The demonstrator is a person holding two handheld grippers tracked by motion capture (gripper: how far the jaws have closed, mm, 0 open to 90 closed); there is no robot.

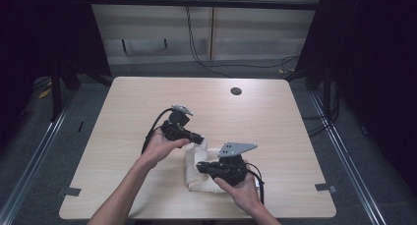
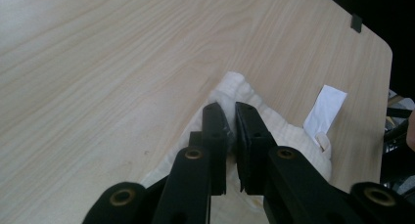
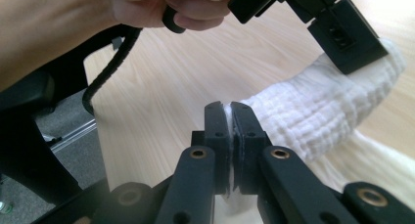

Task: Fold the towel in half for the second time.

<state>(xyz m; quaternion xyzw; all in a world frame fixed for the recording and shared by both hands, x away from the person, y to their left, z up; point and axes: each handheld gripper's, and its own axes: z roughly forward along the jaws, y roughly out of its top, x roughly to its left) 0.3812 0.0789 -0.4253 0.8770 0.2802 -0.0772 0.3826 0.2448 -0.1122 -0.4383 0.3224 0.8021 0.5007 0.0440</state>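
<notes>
- On the pale wood-grain table (image 1: 147, 112), toward its near edge, lies a white, ribbed cotton towel (image 1: 196, 173), folded into a thick bundle.
- Left gripper (image 1: 199, 138) reaches in from the towel's far left corner; in its own view the black jaws stand nearly together, a thin fold of cloth pinched between the pads.
- Right gripper (image 1: 200, 167) sits over the towel's near side; its jaws are pressed shut on a white edge of the fabric.
- A small white care label (image 2: 325, 108) sticks out from the towel's hem; no writing on it can be read.
</notes>
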